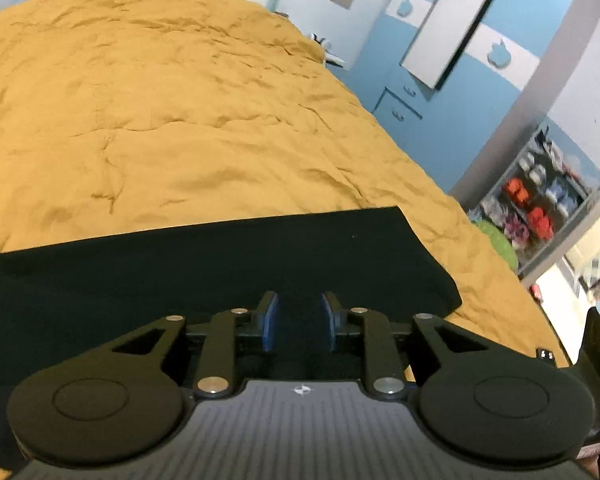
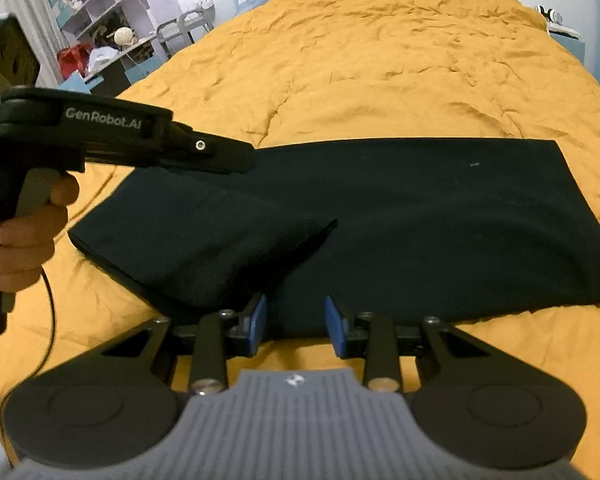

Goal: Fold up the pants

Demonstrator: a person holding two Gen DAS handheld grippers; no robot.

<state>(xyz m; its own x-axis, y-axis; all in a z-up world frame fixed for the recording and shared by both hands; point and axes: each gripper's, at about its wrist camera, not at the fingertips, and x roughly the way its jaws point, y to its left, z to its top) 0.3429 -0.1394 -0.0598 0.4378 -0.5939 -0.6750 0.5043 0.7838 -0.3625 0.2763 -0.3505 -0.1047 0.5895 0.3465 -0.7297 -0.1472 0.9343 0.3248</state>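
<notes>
Mustard bedspread (image 2: 380, 60) covers the whole bed, and the black pants (image 2: 440, 220) lie flat on its near part, long axis running across both views, 1 end already doubled over at the left. Left gripper (image 1: 300, 322) hovers over that doubled end, jaws parted, nothing pinched. Right gripper (image 2: 296, 322) waits at the near hem, jaws parted and empty. Best to pinch both layers squarely before lifting.

The left wrist view looks forward and downward along the left gripper (image 1: 299, 322), close above the black cloth pants (image 1: 220, 264), toward the mustard-yellow crumpled bedspread (image 1: 160, 100) and blue wardrobe wall (image 1: 432, 128). The right wrist view sits by the pants' near edge, facing across the bed. Both share pants and bedspread; the right also sees the left gripper.
</notes>
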